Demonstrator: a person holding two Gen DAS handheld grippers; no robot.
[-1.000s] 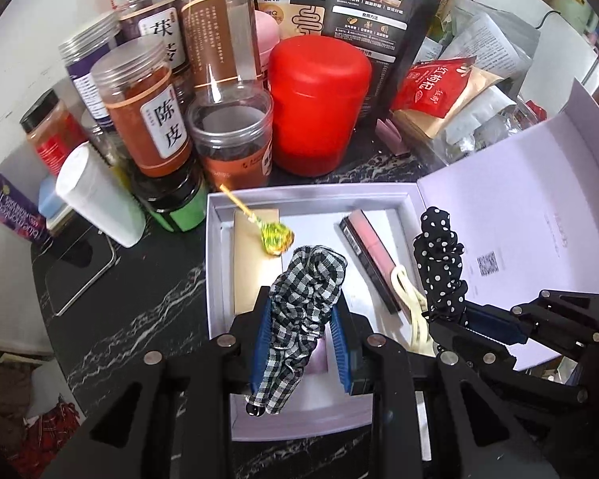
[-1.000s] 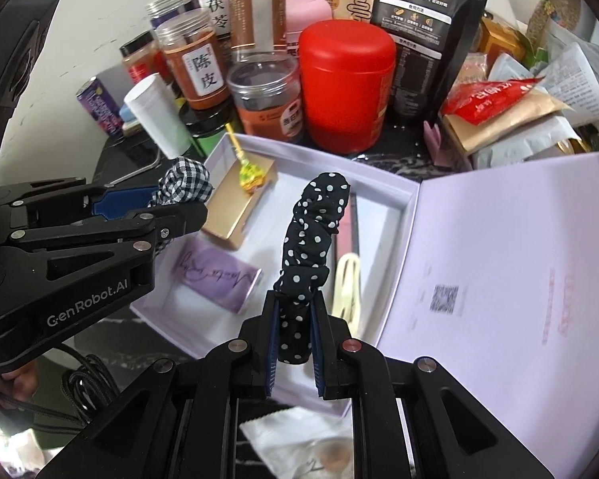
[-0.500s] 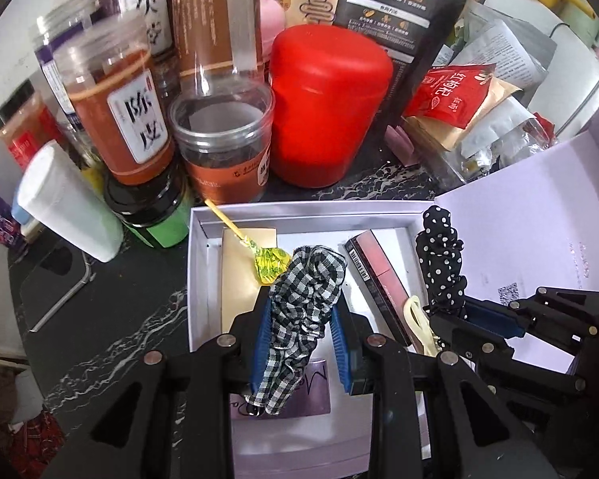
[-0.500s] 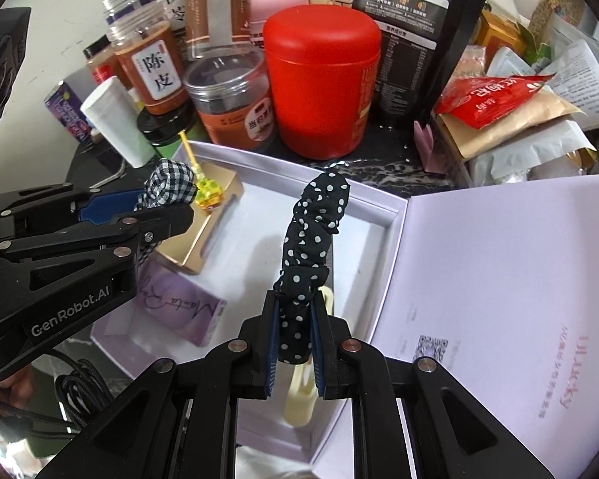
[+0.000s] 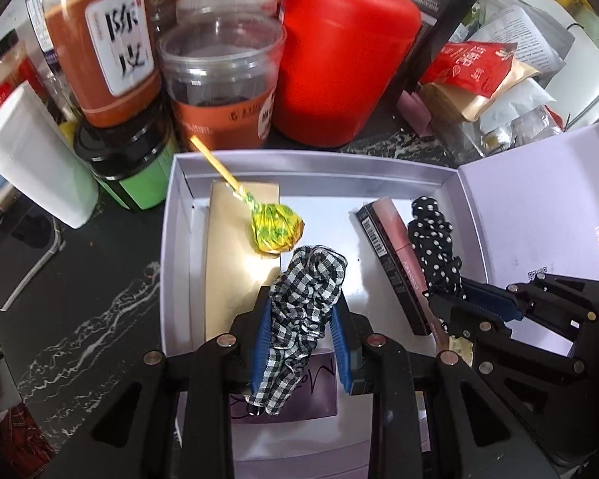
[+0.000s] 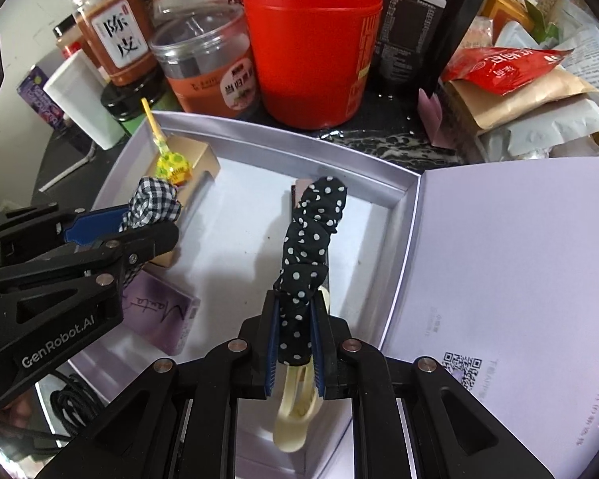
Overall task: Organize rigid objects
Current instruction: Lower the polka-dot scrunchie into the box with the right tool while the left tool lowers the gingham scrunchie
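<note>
My left gripper (image 5: 301, 343) is shut on a black-and-white checked scrunchie (image 5: 307, 295), low over the open lilac box (image 5: 315, 163). My right gripper (image 6: 295, 339) is shut on a black polka-dot scrunchie (image 6: 311, 239), also inside the box, nearer its hinged lid (image 6: 519, 263). The left gripper (image 6: 147, 223) shows in the right wrist view, and the right gripper (image 5: 455, 303) shows in the left wrist view. In the box lie a gold carton (image 5: 235, 263) with a yellow lollipop (image 5: 275, 227) on it, a pink lipstick box (image 5: 395, 255), a cream hair clip (image 6: 295, 411) and a purple card box (image 6: 159, 315).
Behind the box crowd a red canister (image 5: 339, 56), several clear jars of dried goods (image 5: 219, 80), a green-labelled jar (image 5: 135, 167), a white tube (image 5: 36, 151) and black and red food pouches (image 5: 475, 64). Dark marble tabletop (image 5: 84, 299) lies left of the box.
Both grippers have sunk toward the box with their scrunchies still held; the box and the jars behind it now loom larger in both views.
</note>
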